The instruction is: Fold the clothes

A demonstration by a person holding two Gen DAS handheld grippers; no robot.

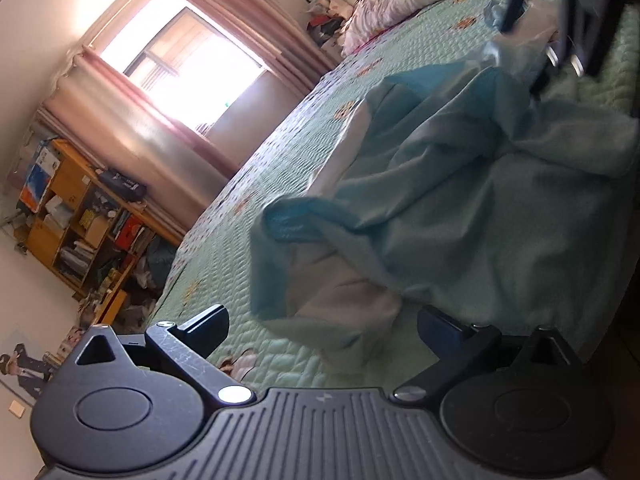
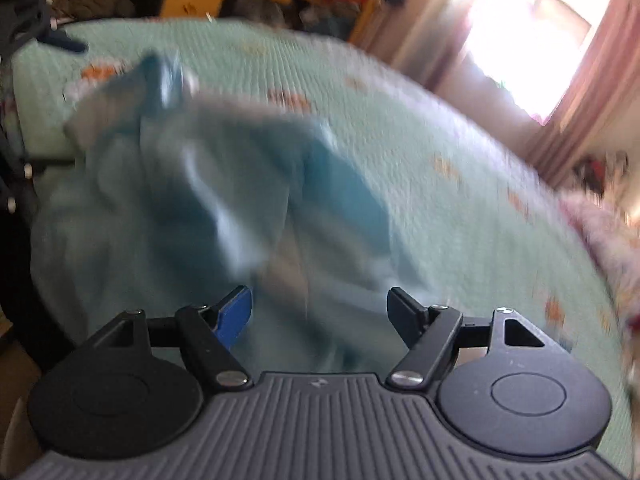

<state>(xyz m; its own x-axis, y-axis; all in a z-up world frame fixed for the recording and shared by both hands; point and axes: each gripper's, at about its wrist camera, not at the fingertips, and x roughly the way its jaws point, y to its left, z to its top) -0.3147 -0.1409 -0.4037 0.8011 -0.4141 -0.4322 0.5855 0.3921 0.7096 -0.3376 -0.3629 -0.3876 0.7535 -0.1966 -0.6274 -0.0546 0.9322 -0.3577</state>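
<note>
From my left wrist camera, the crumpled light-blue cotton garment (image 1: 452,200) with white lining lies bunched on the green quilted bedspread (image 1: 260,184); my left gripper (image 1: 322,330) gapes wide, empty. From the right wrist, the blurred garment (image 2: 208,200) lies ahead; my right gripper (image 2: 319,312) is spread wide. I read no writing.

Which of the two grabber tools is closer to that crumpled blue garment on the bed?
It looks about even. The left gripper is open at one end of the blue garment, just short of the cloth. The right gripper is open over the other end.
</note>
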